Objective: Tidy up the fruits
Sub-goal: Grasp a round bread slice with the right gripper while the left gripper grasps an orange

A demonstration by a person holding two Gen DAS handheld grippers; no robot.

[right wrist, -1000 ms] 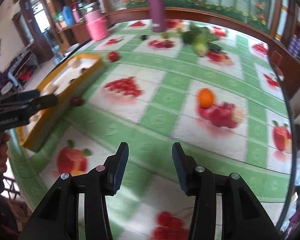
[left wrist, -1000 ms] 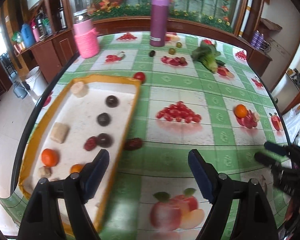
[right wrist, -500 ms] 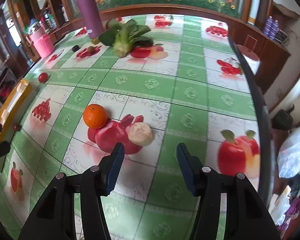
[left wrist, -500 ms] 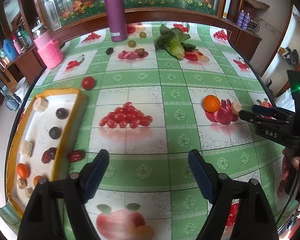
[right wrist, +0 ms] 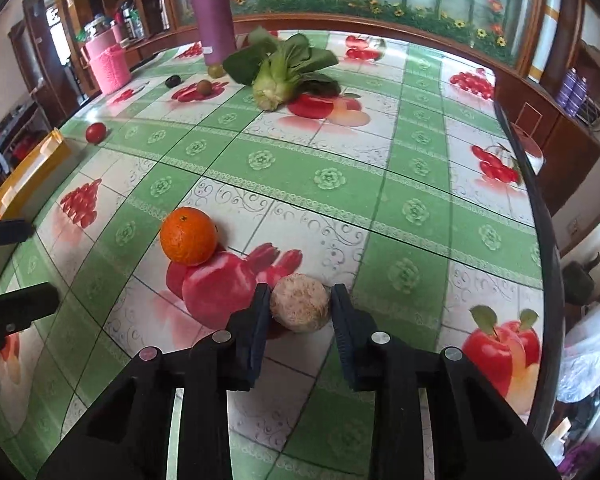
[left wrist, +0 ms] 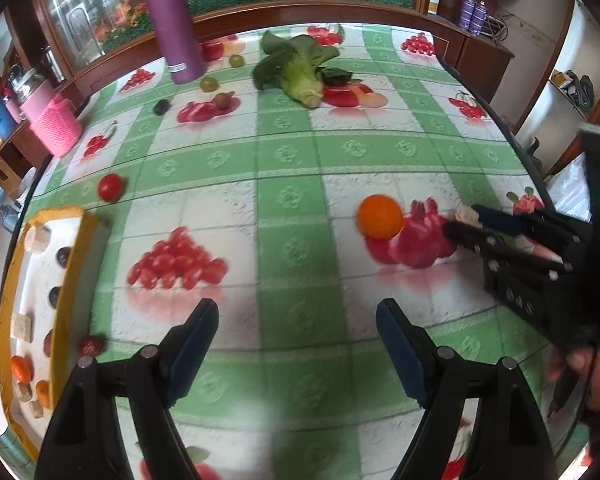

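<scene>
I have the right gripper (right wrist: 298, 306) straddling the beige ball (right wrist: 299, 303) near the table's (right wrist: 332, 178) right edge, jaws apart, beside the orange (right wrist: 188, 235). Left gripper (left wrist: 298, 326) spread wide, holding nothing.

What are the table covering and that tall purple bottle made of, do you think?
The table covering looks like glossy plastic or oilcloth: printed fruit and green checks, with light glare on the surface. The tall purple bottle has a smooth matte body and a lid; it could be coated metal or plastic, and the look leaves that open.
</scene>
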